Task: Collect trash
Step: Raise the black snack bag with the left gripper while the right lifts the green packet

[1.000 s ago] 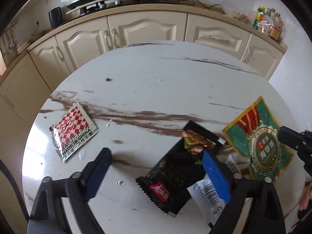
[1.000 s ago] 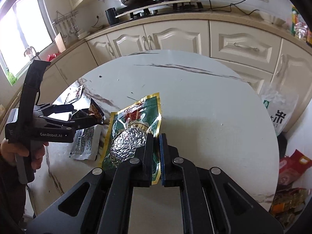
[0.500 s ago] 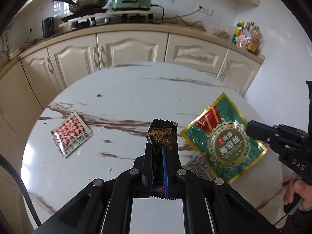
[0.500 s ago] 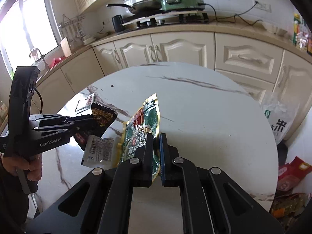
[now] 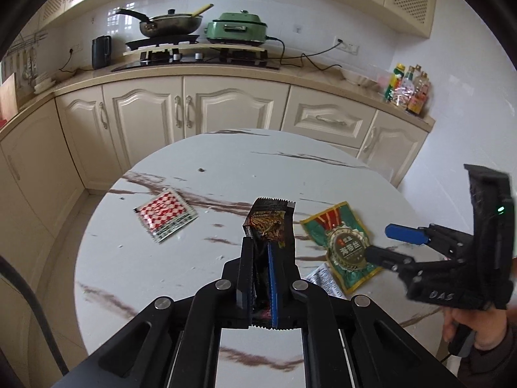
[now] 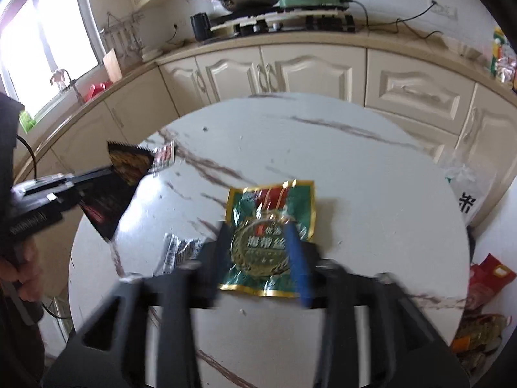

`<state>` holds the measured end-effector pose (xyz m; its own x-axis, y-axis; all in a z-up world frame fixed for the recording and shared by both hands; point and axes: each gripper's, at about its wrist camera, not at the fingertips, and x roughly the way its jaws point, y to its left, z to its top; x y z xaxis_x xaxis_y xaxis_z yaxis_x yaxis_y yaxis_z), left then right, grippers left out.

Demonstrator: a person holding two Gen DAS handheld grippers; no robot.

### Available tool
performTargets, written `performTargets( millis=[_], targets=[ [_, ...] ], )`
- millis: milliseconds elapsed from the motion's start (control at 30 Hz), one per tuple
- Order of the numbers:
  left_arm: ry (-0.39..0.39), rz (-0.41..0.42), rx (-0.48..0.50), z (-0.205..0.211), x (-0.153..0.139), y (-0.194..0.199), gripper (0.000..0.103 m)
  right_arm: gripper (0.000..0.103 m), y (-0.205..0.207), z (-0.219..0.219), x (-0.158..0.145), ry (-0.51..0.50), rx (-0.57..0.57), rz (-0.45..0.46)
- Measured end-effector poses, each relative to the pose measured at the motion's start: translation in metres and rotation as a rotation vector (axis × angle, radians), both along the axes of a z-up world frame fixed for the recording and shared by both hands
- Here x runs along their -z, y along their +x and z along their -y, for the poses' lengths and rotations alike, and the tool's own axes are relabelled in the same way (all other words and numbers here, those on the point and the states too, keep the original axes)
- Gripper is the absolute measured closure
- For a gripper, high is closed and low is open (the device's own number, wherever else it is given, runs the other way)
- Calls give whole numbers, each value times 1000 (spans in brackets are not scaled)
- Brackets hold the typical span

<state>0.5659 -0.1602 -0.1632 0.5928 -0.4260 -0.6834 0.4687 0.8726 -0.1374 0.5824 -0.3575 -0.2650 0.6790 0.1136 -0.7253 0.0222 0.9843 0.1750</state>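
Note:
My left gripper is shut on a black snack wrapper and holds it upright above the round marble table; the wrapper also shows in the right wrist view. My right gripper is open, its fingers astride a green and gold wrapper that lies flat on the table; that wrapper shows in the left wrist view too. A red-and-white checked packet lies at the table's left. A white barcode wrapper lies beside the green one.
Cream kitchen cabinets curve behind the table, with a stove, pan and green cooker on the counter. A white plastic bag and a bin with colourful wrappers sit on the floor to the table's right.
My right gripper has opened and the green wrapper it held up now lies flat on the table. My left gripper has lifted the black wrapper higher.

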Motion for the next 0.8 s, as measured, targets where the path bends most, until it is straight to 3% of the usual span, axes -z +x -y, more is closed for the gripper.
performTargets(
  millis=[133,200,267,467,567,600,633,800],
  targets=[
    [-7,-5,-5,-19,-6,-13,99,35,12,-15,21,-73,8,-71],
    [-6,-10,-7,-25,-6,-19,99,26,19,-20,27,-103,14,-92],
    [-5,-18,-12,-32,-5,-24,99,25,27,-21,36,-151,32,-129],
    [-17,-28,-23,-49,-10,-27,99,24,36,-22,44,-182,28,-129],
    [-27,-28,-26,-58,-14,-33,99,33,35,-22,43,-185,10,-129],
    [-29,-28,-28,-62,-15,-34,99,51,36,-22,42,-182,2,-129],
    [-27,-29,-29,-65,-16,-32,99,60,34,-22,40,-178,-2,-120],
    [-29,-18,-35,-79,-24,-50,99,67,24,-17,39,-149,9,-109]
  ],
)
